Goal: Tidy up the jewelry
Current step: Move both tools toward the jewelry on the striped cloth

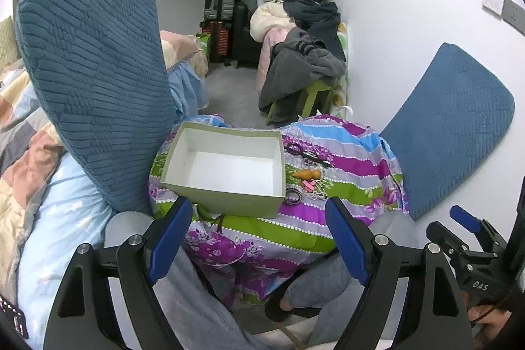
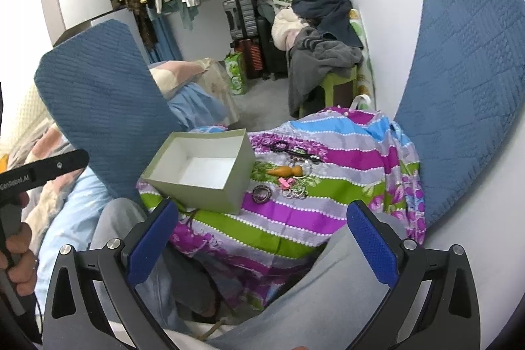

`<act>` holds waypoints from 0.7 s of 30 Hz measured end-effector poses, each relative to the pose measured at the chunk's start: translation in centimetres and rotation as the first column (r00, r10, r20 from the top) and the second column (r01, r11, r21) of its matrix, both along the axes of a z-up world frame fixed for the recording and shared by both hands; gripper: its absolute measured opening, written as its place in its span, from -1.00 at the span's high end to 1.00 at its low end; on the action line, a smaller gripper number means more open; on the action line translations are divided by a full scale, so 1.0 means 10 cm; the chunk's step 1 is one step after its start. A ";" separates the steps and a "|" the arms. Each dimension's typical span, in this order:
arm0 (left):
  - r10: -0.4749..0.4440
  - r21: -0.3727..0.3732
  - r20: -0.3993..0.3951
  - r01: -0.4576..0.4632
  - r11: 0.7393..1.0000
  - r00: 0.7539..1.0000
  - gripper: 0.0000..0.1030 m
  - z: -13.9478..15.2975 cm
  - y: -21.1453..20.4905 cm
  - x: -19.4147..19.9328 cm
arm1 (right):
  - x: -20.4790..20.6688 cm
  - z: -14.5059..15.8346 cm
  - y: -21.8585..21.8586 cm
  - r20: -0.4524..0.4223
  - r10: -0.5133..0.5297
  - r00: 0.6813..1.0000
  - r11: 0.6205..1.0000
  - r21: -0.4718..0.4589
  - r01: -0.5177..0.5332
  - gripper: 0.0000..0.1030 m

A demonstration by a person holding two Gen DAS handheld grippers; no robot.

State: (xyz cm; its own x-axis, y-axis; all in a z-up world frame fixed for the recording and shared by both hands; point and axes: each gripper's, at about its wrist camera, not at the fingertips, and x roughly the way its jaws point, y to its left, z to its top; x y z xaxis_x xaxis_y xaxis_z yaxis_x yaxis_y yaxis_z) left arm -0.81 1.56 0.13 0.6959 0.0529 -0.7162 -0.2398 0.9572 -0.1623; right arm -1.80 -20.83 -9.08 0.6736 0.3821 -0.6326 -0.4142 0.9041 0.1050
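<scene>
Several small pieces of jewelry [image 2: 292, 173] lie scattered on the striped floral cloth [image 2: 328, 212] just to the right of the open grey-green box [image 2: 203, 176], which serves as the landmark here: a dark beaded strand [image 2: 288, 150] lies farthest from the camera beside the box's far right corner, an orange carrot-shaped piece [image 2: 284, 171] rests near the middle of the box's right wall, a round dark ring-like piece [image 2: 261, 194] sits touching or just beside the box's near right corner, and a pink clip [image 2: 284, 182] with a silvery tangle [image 2: 297, 191] lies a little further right of that. The box is white inside and holds nothing. It stands on the left part of the cloth-covered surface, its left side close to a blue quilted cushion [image 2: 98, 107]; another blue cushion [image 2: 459, 87] leans on the wall well to the box's right. The left gripper [image 1: 259, 238] hovers in front of the box with its jaws wide apart and nothing between them. The right gripper [image 2: 262, 248] likewise hangs in front of the box, jaws spread open and holding nothing. Beyond the box are a green stool [image 2: 341, 81] piled with clothes and suitcases [image 2: 242, 18].
</scene>
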 end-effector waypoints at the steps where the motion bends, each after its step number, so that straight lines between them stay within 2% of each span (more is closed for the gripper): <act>1: 0.001 0.003 0.000 -0.001 1.000 1.000 -0.61 -0.03 0.00 0.01 | 0.00 0.00 0.00 0.001 0.000 1.000 1.000 -0.004 0.000 -0.90; 5: 0.004 -0.005 0.004 -0.004 1.000 1.000 -0.61 -0.13 0.02 0.05 | 0.06 -0.11 0.05 0.000 0.015 1.000 1.000 -0.008 -0.015 -0.85; 7: 0.006 0.003 0.002 -0.006 1.000 1.000 -0.61 -0.20 0.03 0.06 | 0.09 -0.17 0.07 -0.001 0.023 1.000 1.000 -0.016 -0.023 -0.72; 9: 0.016 0.008 -0.001 -0.016 1.000 1.000 -0.61 -0.25 0.05 0.08 | 0.13 -0.24 0.10 -0.006 0.031 0.999 0.999 -0.014 -0.031 -0.68; 12: 0.013 -0.022 -0.010 -0.013 1.000 1.000 -0.61 -0.35 0.10 0.10 | 0.18 -0.33 0.13 -0.018 0.032 0.999 0.999 -0.011 -0.032 -0.56; 21: 0.010 -0.033 -0.031 -0.011 0.999 0.999 -0.61 -0.56 0.12 0.27 | 0.40 -0.51 0.16 -0.016 0.040 0.999 0.999 0.025 -0.040 -0.46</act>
State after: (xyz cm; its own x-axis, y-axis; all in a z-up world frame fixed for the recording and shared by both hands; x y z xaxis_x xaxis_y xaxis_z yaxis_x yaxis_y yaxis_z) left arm 1.85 2.74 -5.44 0.6730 0.0357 -0.7388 -0.2550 0.9488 -0.1865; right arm 2.18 -19.26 -14.19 0.6467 0.4245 -0.6337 -0.4481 0.8838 0.1347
